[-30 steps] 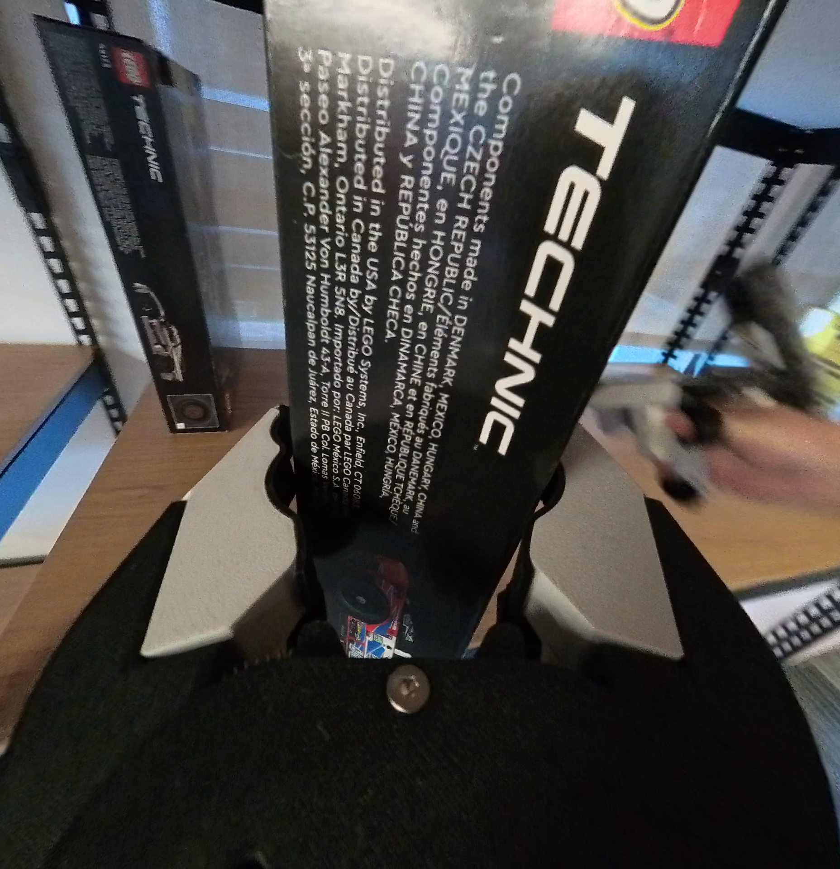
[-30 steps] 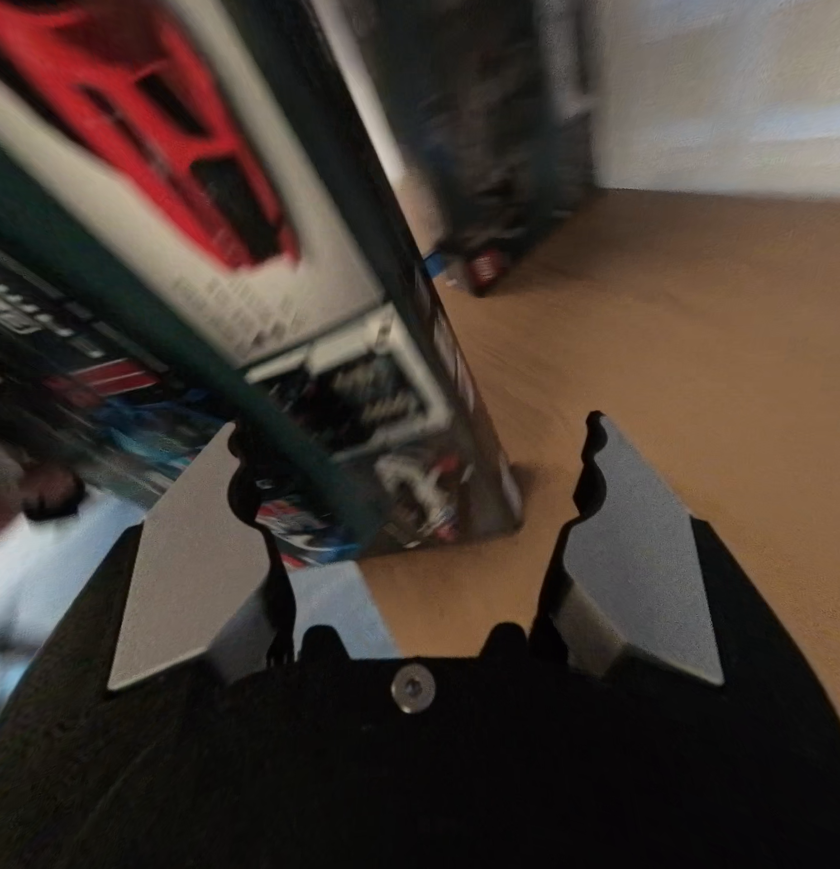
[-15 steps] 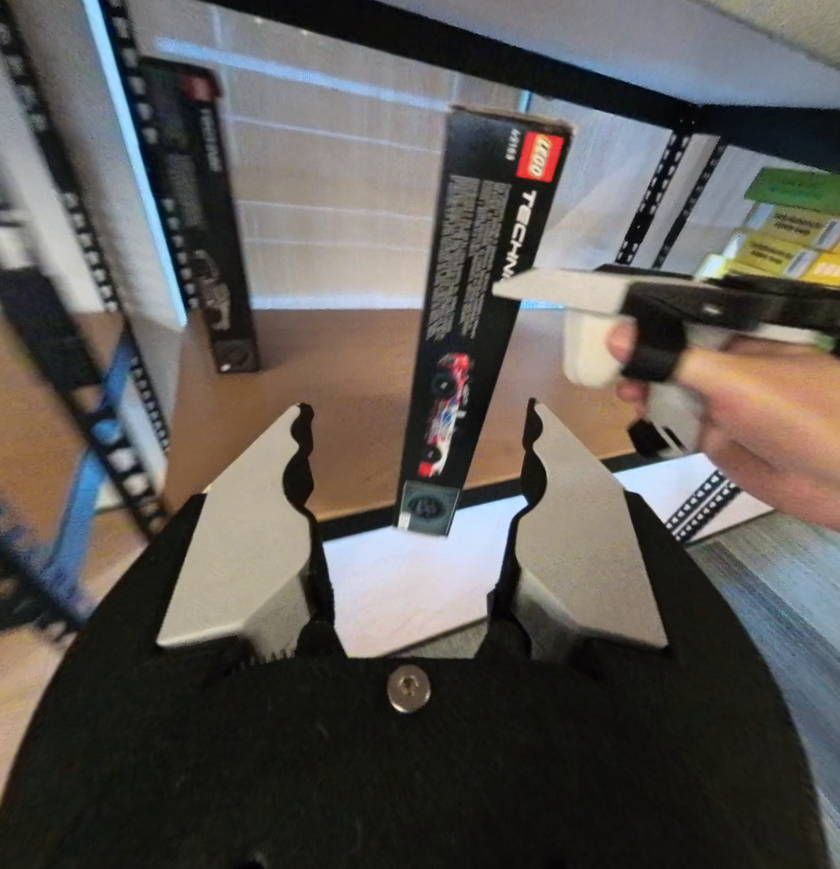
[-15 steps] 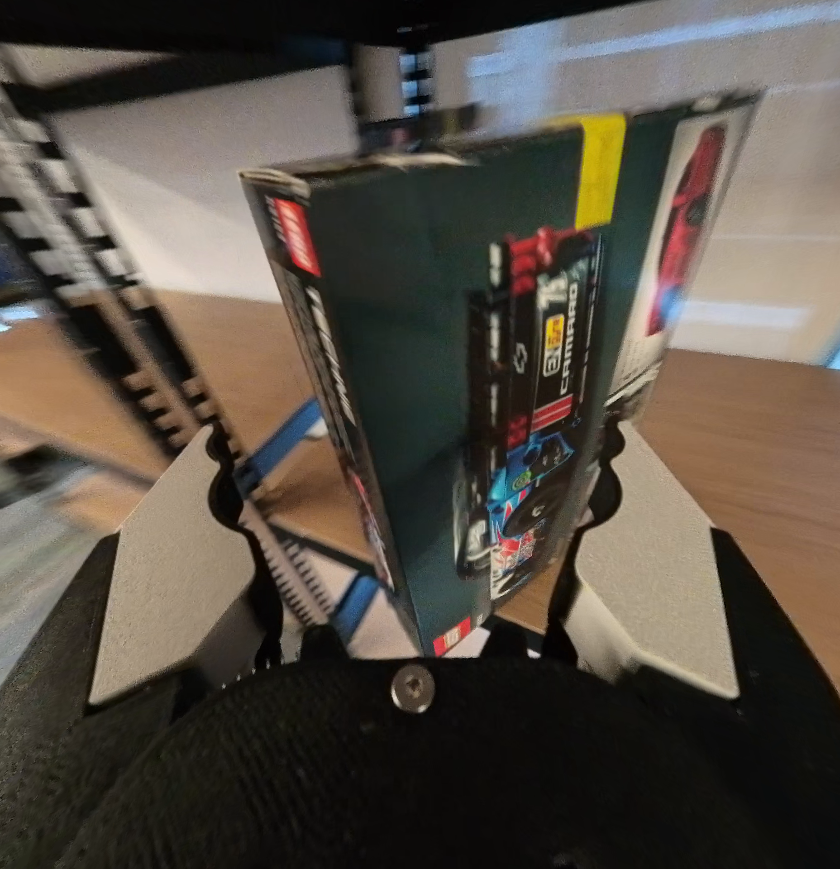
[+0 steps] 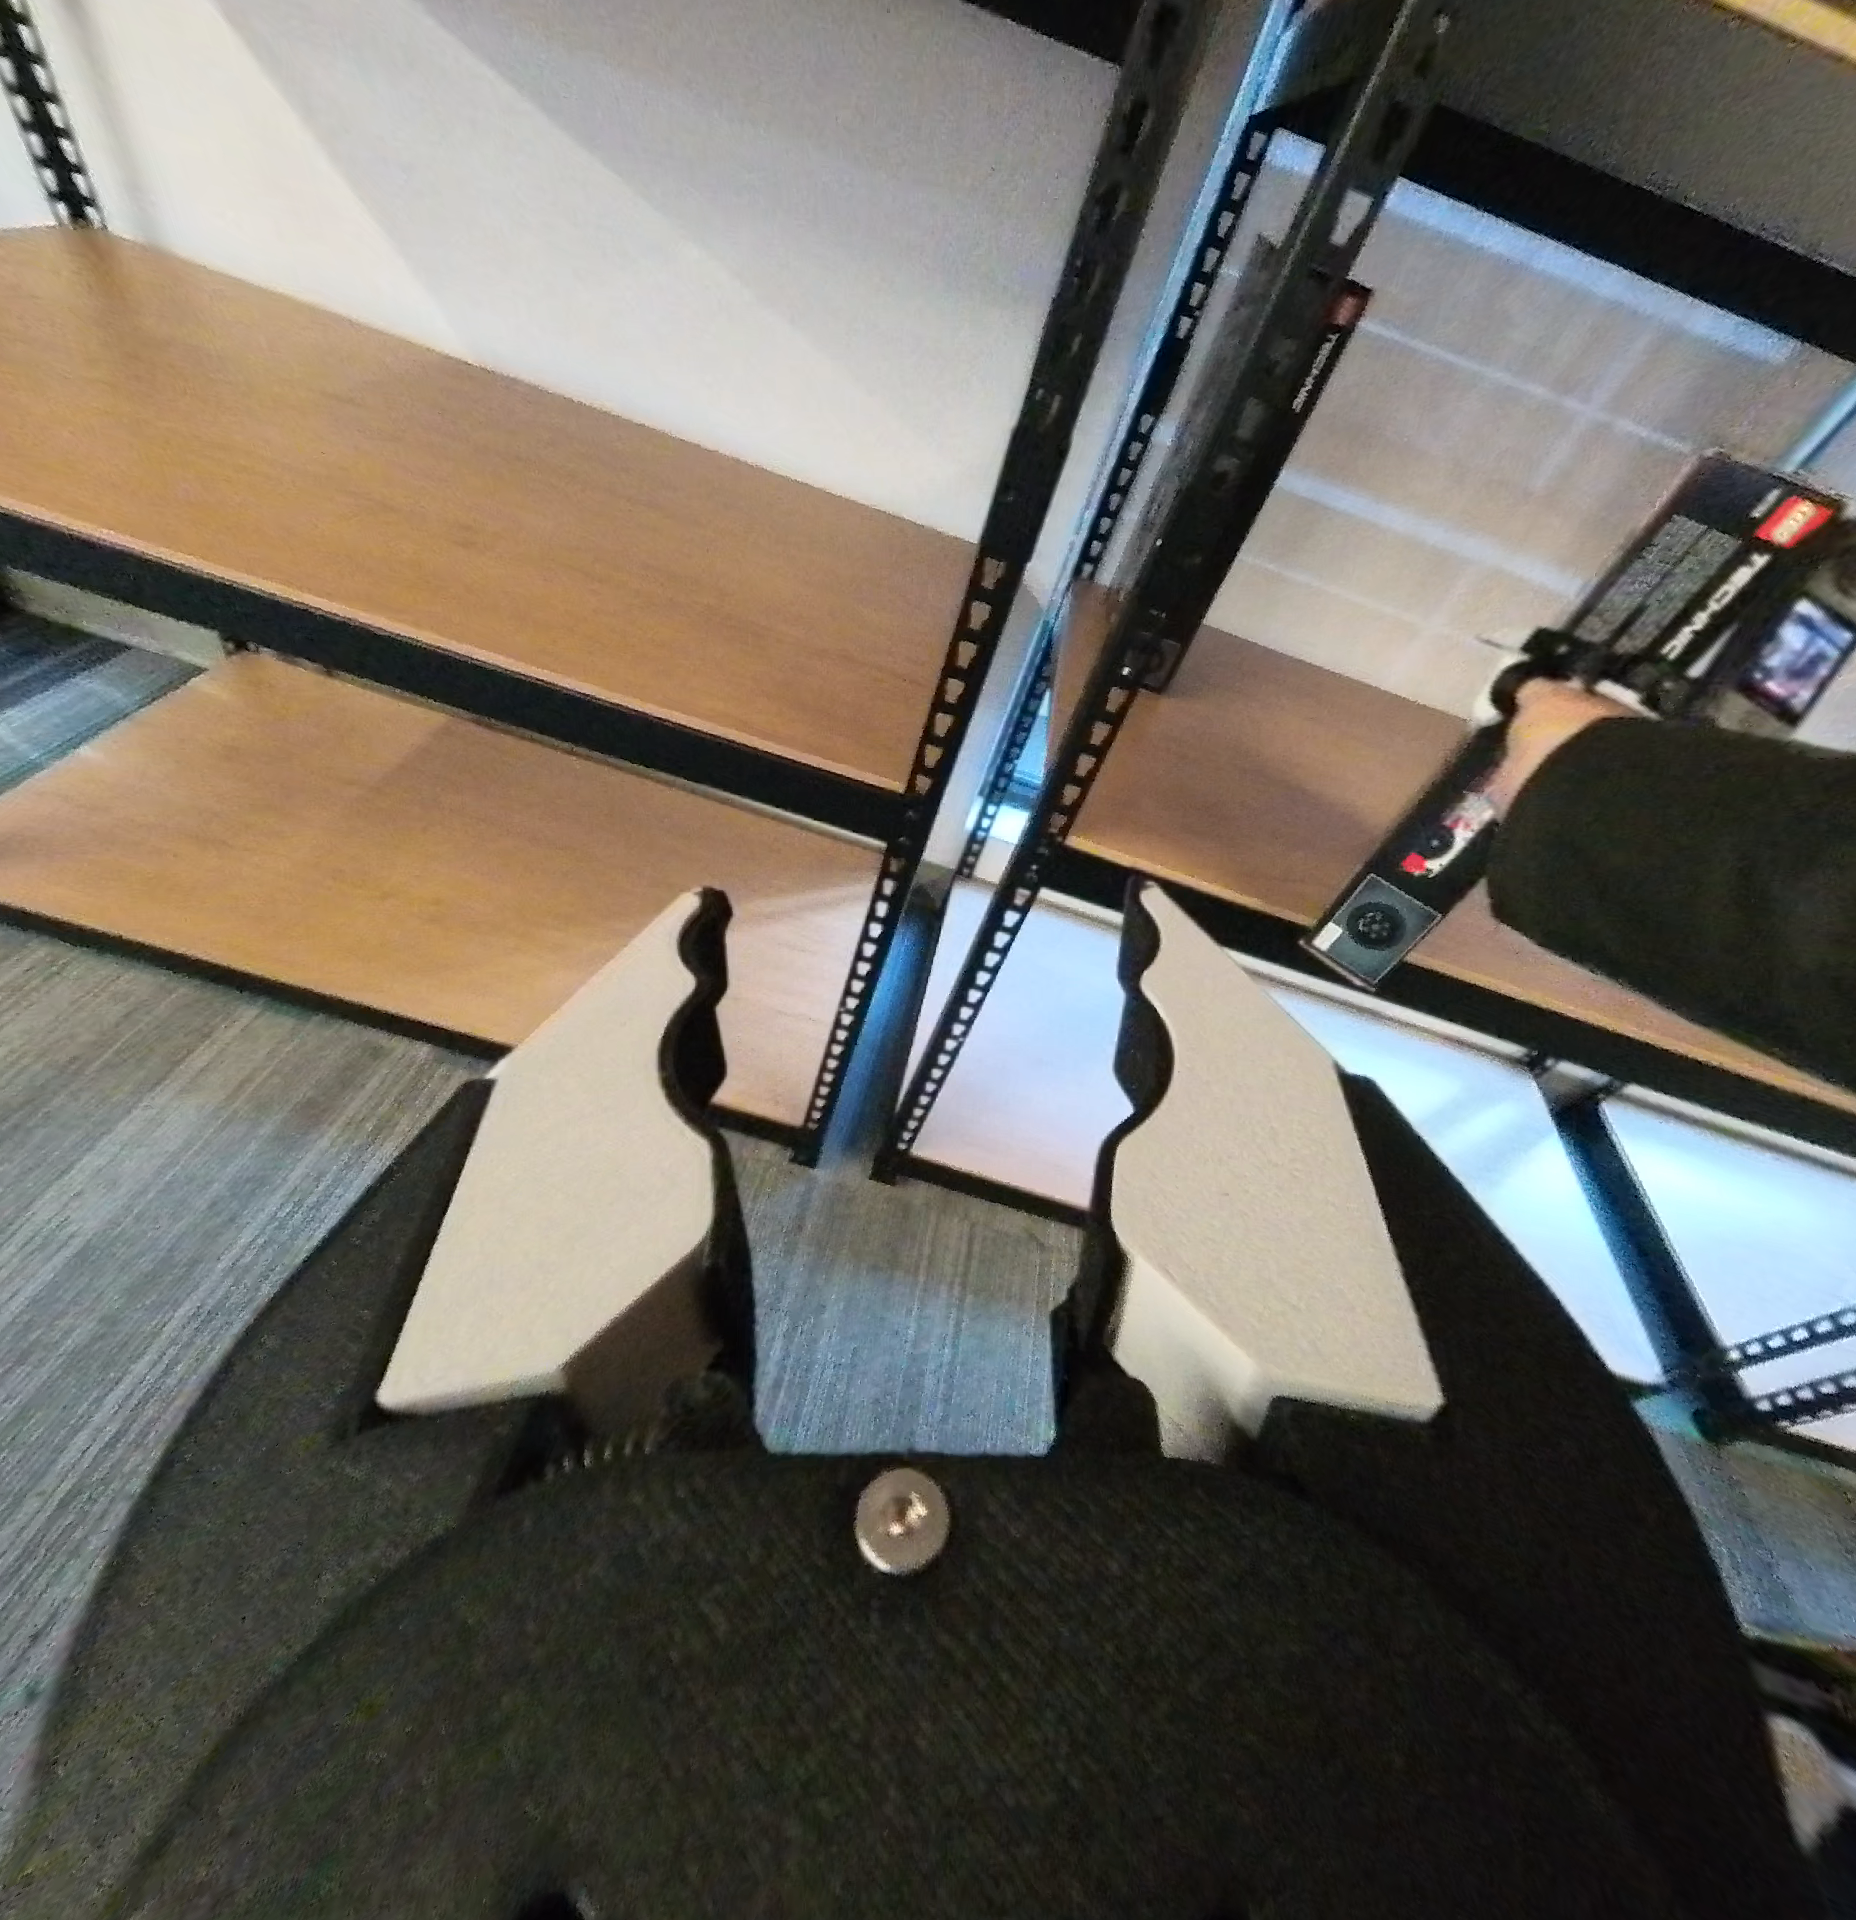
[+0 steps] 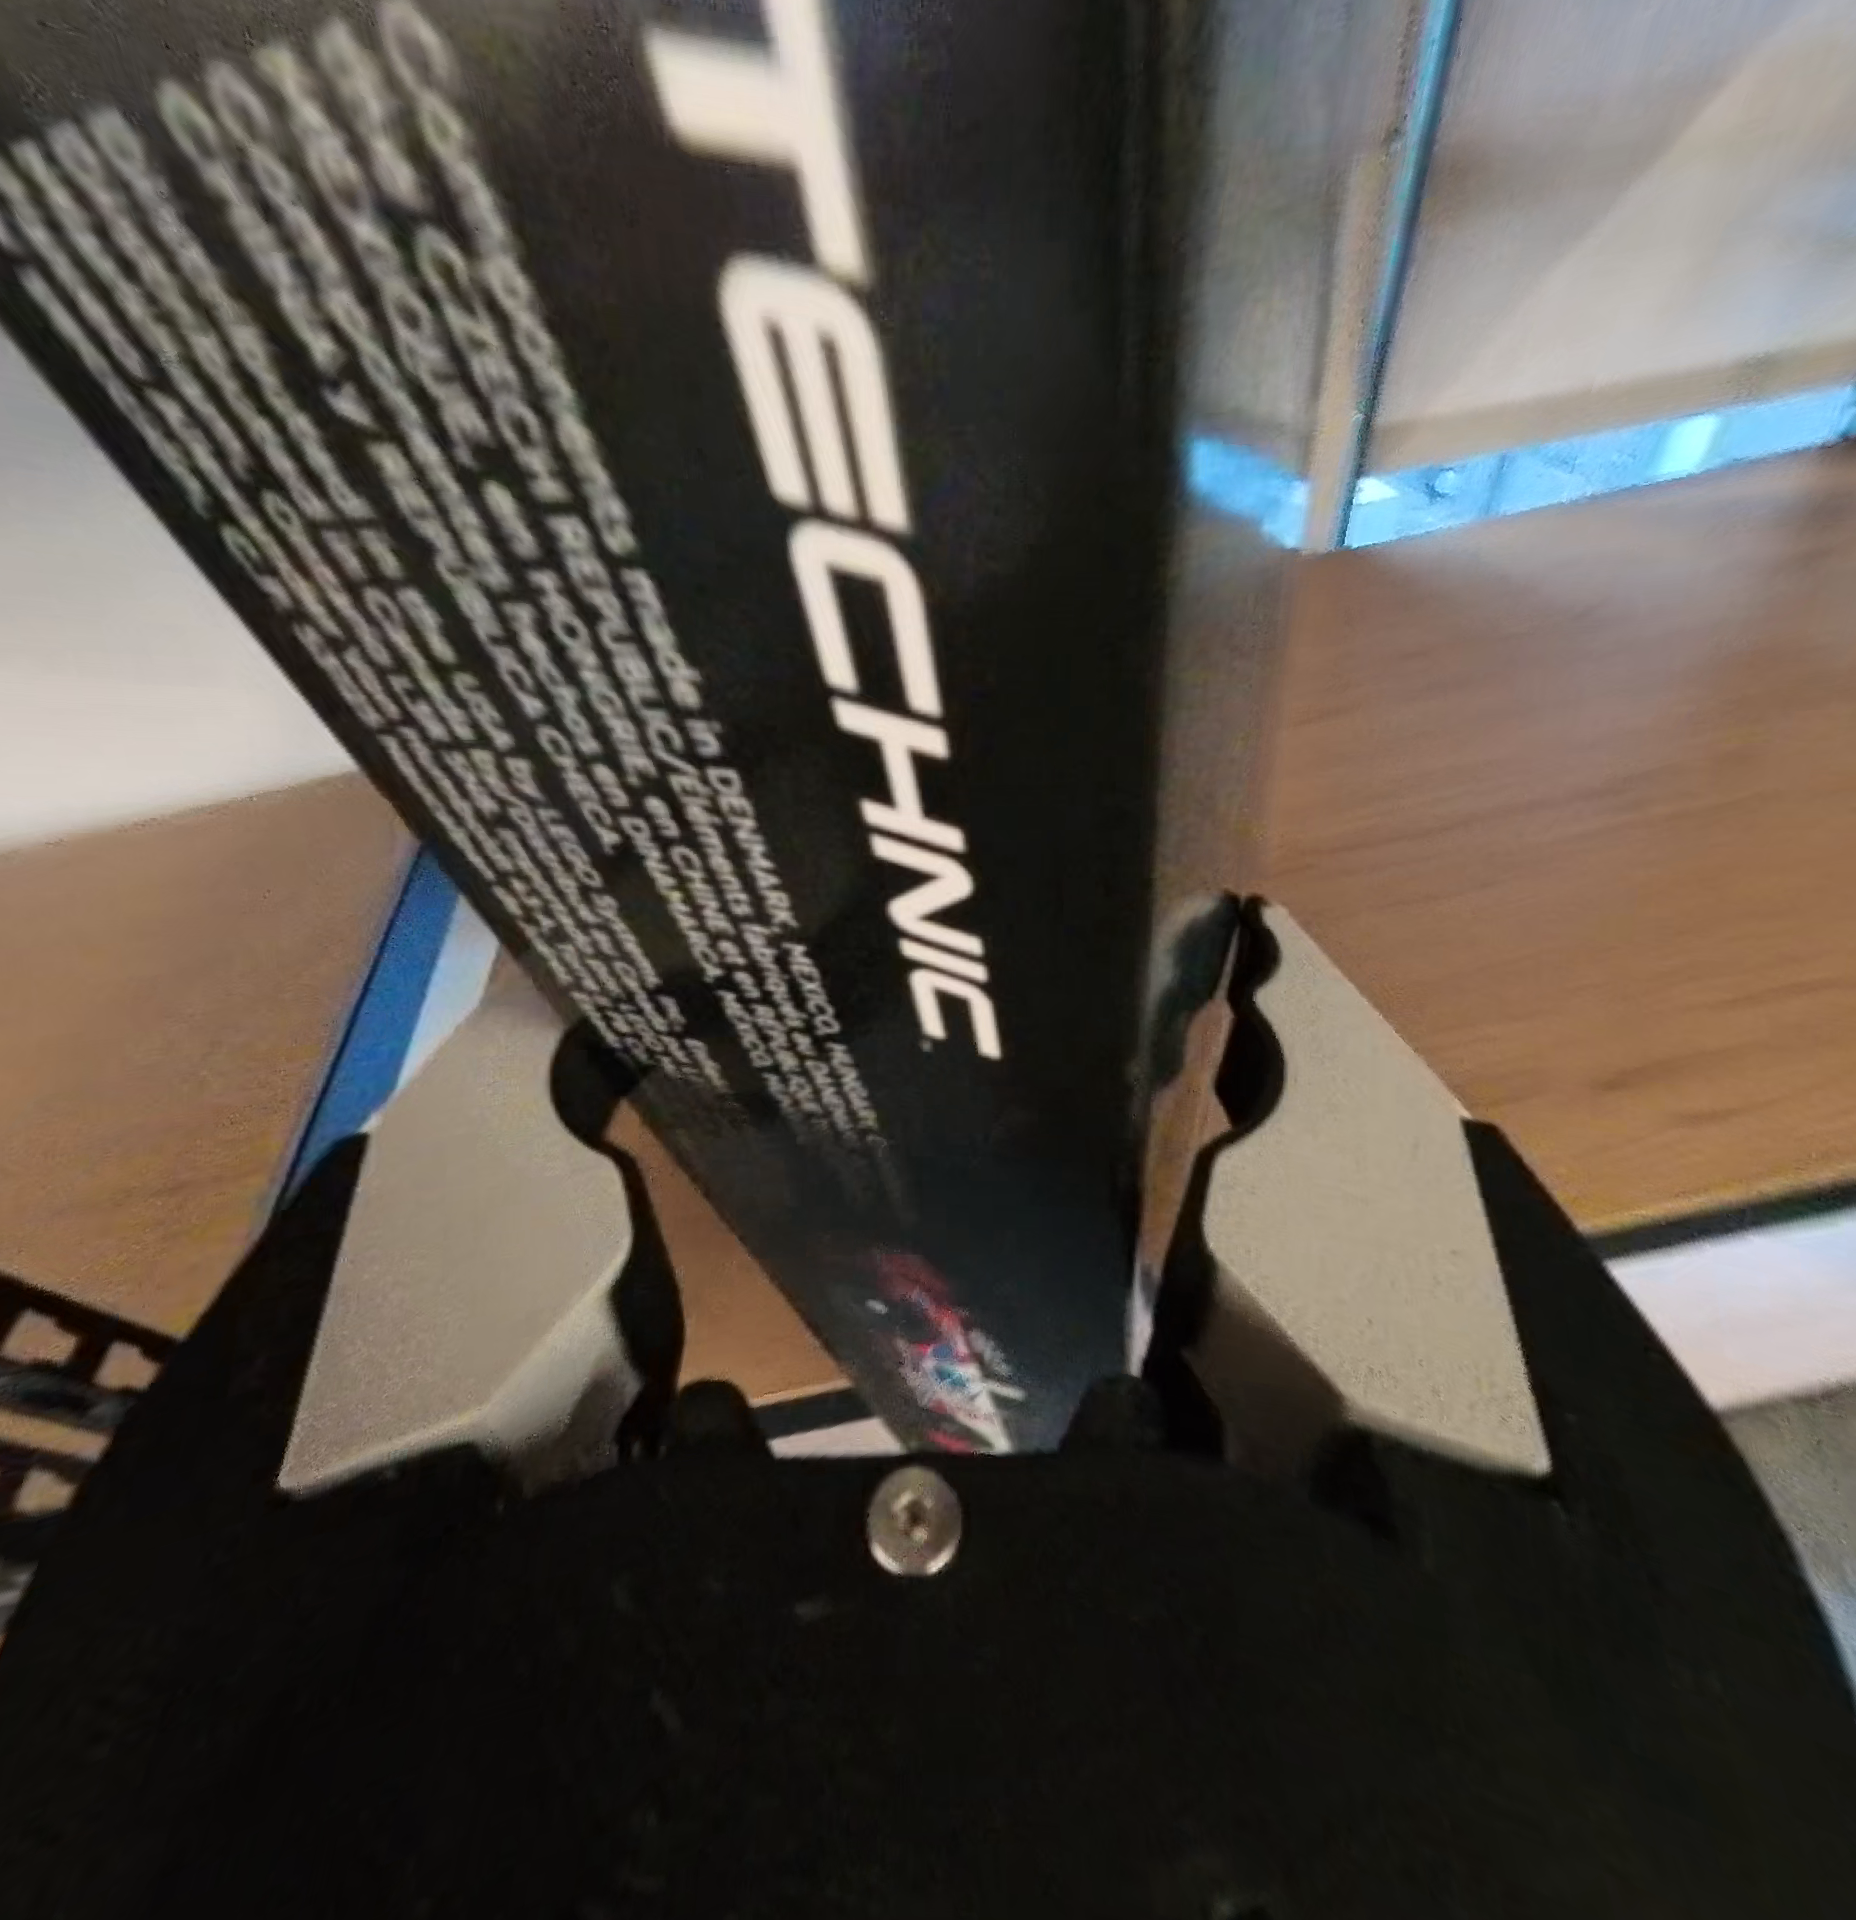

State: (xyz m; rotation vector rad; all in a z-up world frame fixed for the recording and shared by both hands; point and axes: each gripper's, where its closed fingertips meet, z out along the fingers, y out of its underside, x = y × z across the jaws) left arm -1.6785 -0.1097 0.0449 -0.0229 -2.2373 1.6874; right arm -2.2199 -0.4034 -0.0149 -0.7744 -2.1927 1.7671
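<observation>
My right gripper [image 6: 913, 987] is shut on a tall, narrow black box [image 6: 851, 623] with white print, held near its lower end and leaning to the left. In the left wrist view the same box [image 5: 1423, 862] shows far right, tilted over the front edge of the wooden shelf [image 5: 1215, 790], with a hand [image 5: 1547, 717] and a dark sleeve [image 5: 1682, 862] at it. My left gripper [image 5: 924, 904] is open and empty, well left of the box, facing the black perforated shelf uprights [image 5: 1007, 675].
A second black box [image 5: 1277, 416] stands on the shelf behind the uprights. A wooden shelf [image 5: 384, 436] and a lower one [image 5: 384, 852] stretch to the left. Grey carpet [image 5: 176, 1143] lies below. A black shelf beam [image 5: 1630, 208] runs overhead. About 60 centimeters separates my left fingertips from my right.
My left gripper let go of the black box, pulled back and swung left. My right gripper came round the box and closed on its lower end; the box now leans.
</observation>
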